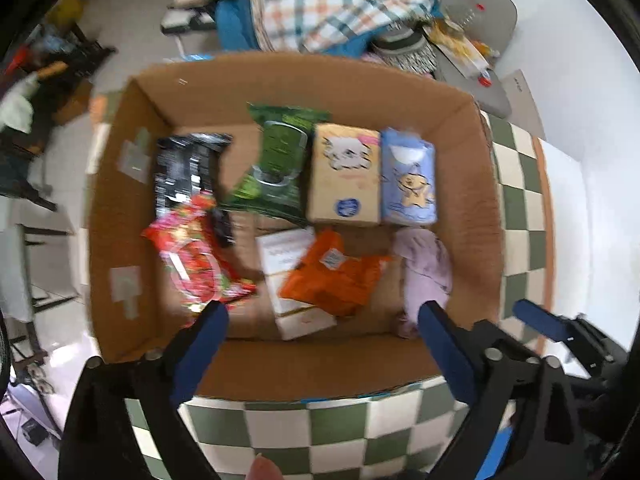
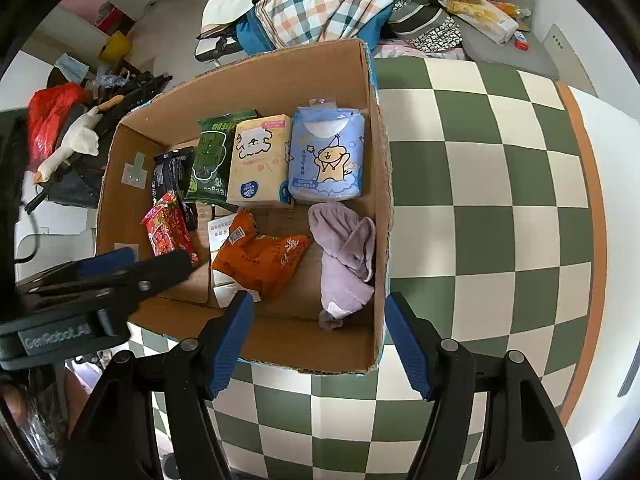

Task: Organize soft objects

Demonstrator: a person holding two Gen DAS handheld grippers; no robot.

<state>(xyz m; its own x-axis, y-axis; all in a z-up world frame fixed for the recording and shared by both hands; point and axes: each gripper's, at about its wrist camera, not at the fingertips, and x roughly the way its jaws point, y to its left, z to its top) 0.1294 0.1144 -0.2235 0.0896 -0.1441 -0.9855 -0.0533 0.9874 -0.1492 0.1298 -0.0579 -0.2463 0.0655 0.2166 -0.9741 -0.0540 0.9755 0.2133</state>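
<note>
Both the left hand-held gripper point(image 1: 322, 320) and right hand-held gripper point(image 2: 318, 312) hang wide open and empty over the box point(image 2: 380, 200). The cloth point(image 2: 344, 256) lies inside by the right wall: light, limp, best pinched at a bunched fold.

Quick count of what's inside the cardboard box point(image 2: 374, 128): 8 things total, all soft packs plus one cloth

- 2 tissue packs along the far wall of the box, one blue with a cartoon bear point(image 2: 329, 156), one cream with a cartoon puppy point(image 2: 258, 160)
- 3 wipes-type flat packs: one green point(image 2: 210, 156), one black point(image 2: 170, 176), one red point(image 2: 168, 232), running toward the box's left wall
- 1 orange packet point(image 2: 262, 260), lying on top of 1 white pack point(image 2: 219, 232) mid-box
- 1 lilac towel point(image 2: 344, 256) in the near right corner of the box

Only 1 box
</note>
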